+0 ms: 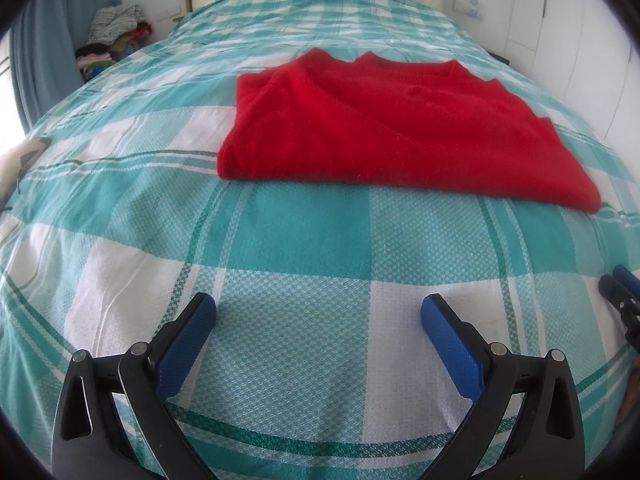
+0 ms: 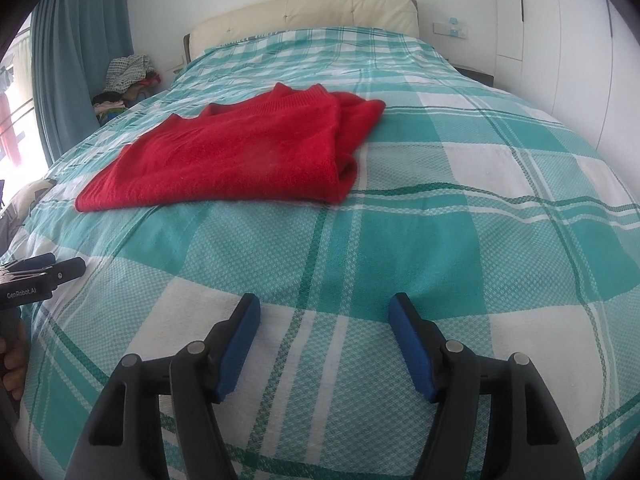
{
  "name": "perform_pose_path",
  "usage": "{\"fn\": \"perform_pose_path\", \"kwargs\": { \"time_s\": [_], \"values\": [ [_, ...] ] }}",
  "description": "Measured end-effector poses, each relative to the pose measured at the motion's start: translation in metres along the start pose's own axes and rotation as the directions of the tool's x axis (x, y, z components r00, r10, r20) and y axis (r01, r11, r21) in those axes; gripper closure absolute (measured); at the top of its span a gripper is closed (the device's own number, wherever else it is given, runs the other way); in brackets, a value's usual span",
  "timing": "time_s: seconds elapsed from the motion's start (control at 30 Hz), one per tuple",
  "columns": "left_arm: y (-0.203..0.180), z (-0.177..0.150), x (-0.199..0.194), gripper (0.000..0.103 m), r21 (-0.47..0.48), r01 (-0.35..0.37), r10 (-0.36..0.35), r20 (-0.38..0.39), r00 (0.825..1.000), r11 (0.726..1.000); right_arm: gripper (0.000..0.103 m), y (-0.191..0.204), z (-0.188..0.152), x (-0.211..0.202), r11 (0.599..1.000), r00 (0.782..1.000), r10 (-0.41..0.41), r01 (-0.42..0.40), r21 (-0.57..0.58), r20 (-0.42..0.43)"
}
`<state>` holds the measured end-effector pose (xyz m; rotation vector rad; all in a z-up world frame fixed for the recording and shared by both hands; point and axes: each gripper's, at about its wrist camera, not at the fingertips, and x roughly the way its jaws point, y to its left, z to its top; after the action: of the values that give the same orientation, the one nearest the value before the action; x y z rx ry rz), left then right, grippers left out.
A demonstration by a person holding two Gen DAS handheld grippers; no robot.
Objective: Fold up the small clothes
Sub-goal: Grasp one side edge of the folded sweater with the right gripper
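A red knitted sweater is laid folded on a bed covered by a teal-and-white checked bedspread. In the left wrist view it is seen at about 12 to 1 o'clock, well apart from the left gripper, whose blue-padded fingers are spread wide above the bedspread with nothing held between them. In the right wrist view the sweater is found at about 11 o'clock, its doubled layers bunched along its right edge. The right gripper is likewise held over the bedspread, its fingers spread apart and empty. The left gripper is also caught at 9 o'clock in that view; the right gripper is glimpsed at 3 o'clock in the left view. A cream padded headboard is seen at 12 o'clock, a blue curtain at 10 o'clock, and a pile of mixed clothes beside the bed near the curtain.
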<state>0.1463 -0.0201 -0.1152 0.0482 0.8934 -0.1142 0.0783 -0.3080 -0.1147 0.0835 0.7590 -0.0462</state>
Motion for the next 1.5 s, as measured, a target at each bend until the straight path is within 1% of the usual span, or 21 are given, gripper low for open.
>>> {"fn": "perform_pose_path", "kwargs": {
  "time_s": [0.17, 0.3, 0.37, 0.43, 0.5, 0.63, 0.67, 0.7, 0.77, 0.83, 0.87, 0.9, 0.93, 0.97, 1.0, 1.03, 1.07, 1.13, 1.23, 1.37, 1.5],
  "values": [
    [0.003, 0.001, -0.009, 0.001, -0.018, -0.009, 0.009, 0.022, 1.0, 1.0, 0.036, 0.0, 0.0, 0.0, 1.0, 1.0, -0.001, 0.001, -0.001, -0.001],
    [0.016, 0.018, -0.032, 0.001, -0.019, 0.055, -0.054, 0.049, 0.997, 0.998, 0.035, -0.003, 0.004, -0.001, 1.0, 1.0, 0.019, -0.019, 0.006, -0.018],
    [0.026, 0.034, -0.045, 0.001, 0.011, 0.033, -0.034, 0.095, 0.995, 0.999, 0.035, -0.011, 0.016, -0.003, 0.997, 0.997, 0.067, -0.066, 0.038, -0.042],
    [0.039, 0.049, -0.053, 0.001, 0.018, -0.004, 0.001, 0.149, 0.989, 1.0, 0.035, -0.024, 0.038, -0.005, 0.987, 0.992, 0.126, -0.123, 0.1, -0.028],
    [0.055, 0.06, -0.054, 0.001, 0.0, -0.034, 0.034, 0.192, 0.981, 0.999, 0.035, -0.04, 0.069, 0.0, 0.974, 0.987, 0.158, -0.155, 0.167, -0.002],
    [0.085, 0.055, -0.041, 0.001, -0.051, -0.111, 0.121, 0.267, 0.956, 0.993, 0.035, -0.065, 0.125, 0.037, 0.93, 0.974, 0.228, -0.22, 0.295, 0.009],
    [0.087, 0.054, -0.036, 0.001, -0.052, -0.152, 0.16, 0.252, 0.954, 0.987, 0.035, -0.069, 0.135, 0.052, 0.919, 0.969, 0.248, -0.233, 0.317, -0.008],
    [0.089, 0.058, -0.03, 0.001, -0.046, -0.171, 0.177, 0.223, 0.959, 0.984, 0.035, -0.072, 0.142, 0.068, 0.911, 0.965, 0.26, -0.234, 0.341, -0.034],
    [0.091, 0.063, -0.031, 0.001, -0.036, -0.14, 0.144, 0.231, 0.962, 0.99, 0.036, -0.074, 0.15, 0.095, 0.892, 0.957, 0.279, -0.227, 0.39, -0.08],
    [0.091, 0.066, -0.034, 0.001, -0.037, -0.125, 0.131, 0.251, 0.959, 0.991, 0.036, -0.07, 0.151, 0.116, 0.873, 0.94, 0.32, -0.246, 0.421, -0.114],
    [0.089, 0.068, -0.035, 0.001, -0.029, -0.118, 0.122, 0.251, 0.96, 0.993, 0.036, -0.065, 0.151, 0.124, 0.872, 0.935, 0.329, -0.247, 0.423, -0.133],
    [0.088, 0.07, -0.034, 0.001, -0.02, -0.116, 0.117, 0.249, 0.961, 0.993, 0.043, -0.059, 0.153, 0.13, 0.878, 0.931, 0.33, -0.243, 0.411, -0.156],
    [0.087, 0.072, -0.034, 0.001, -0.014, -0.122, 0.122, 0.247, 0.961, 0.992, 0.068, -0.051, 0.154, 0.135, 0.893, 0.928, 0.321, -0.23, 0.387, -0.189],
    [0.087, 0.073, -0.033, 0.001, -0.012, -0.134, 0.133, 0.245, 0.961, 0.991, 0.085, -0.043, 0.156, 0.137, 0.916, 0.934, 0.277, -0.186, 0.356, -0.225],
    [0.089, 0.074, -0.032, 0.001, -0.014, -0.15, 0.149, 0.239, 0.96, 0.989, 0.092, -0.036, 0.159, 0.135, 0.931, 0.944, 0.236, -0.151, 0.333, -0.232],
    [0.092, 0.075, -0.03, 0.001, -0.022, -0.167, 0.168, 0.227, 0.959, 0.986, 0.092, -0.028, 0.164, 0.13, 0.937, 0.951, 0.216, -0.139, 0.321, -0.22],
    [0.097, 0.075, -0.027, 0.001, -0.035, -0.187, 0.19, 0.207, 0.96, 0.982, 0.093, -0.02, 0.172, 0.123, 0.935, 0.954, 0.222, -0.151, 0.32, -0.201],
    [0.112, 0.078, -0.02, 0.001, -0.081, -0.219, 0.229, 0.157, 0.961, 0.972, 0.093, 0.004, 0.19, 0.108, 0.924, 0.948, 0.27, -0.206, 0.322, -0.168],
    [0.143, 0.08, -0.017, 0.001, -0.199, -0.2, 0.224, 0.106, 0.969, 0.959, 0.093, 0.052, 0.221, 0.094, 0.917, 0.935, 0.324, -0.273, 0.291, -0.144],
    [0.18, 0.074, -0.024, 0.001, -0.34, -0.19, 0.233, 0.093, 0.968, 0.921, 0.093, 0.132, 0.241, 0.107, 0.924, 0.917, 0.352, -0.309, 0.225, -0.186],
    [0.205, 0.067, -0.024, 0.001, -0.44, -0.167, 0.217, 0.066, 0.974, 0.882, 0.093, 0.205, 0.238, 0.137, 0.936, 0.908, 0.347, -0.321, 0.143, -0.234]
  ]
}}
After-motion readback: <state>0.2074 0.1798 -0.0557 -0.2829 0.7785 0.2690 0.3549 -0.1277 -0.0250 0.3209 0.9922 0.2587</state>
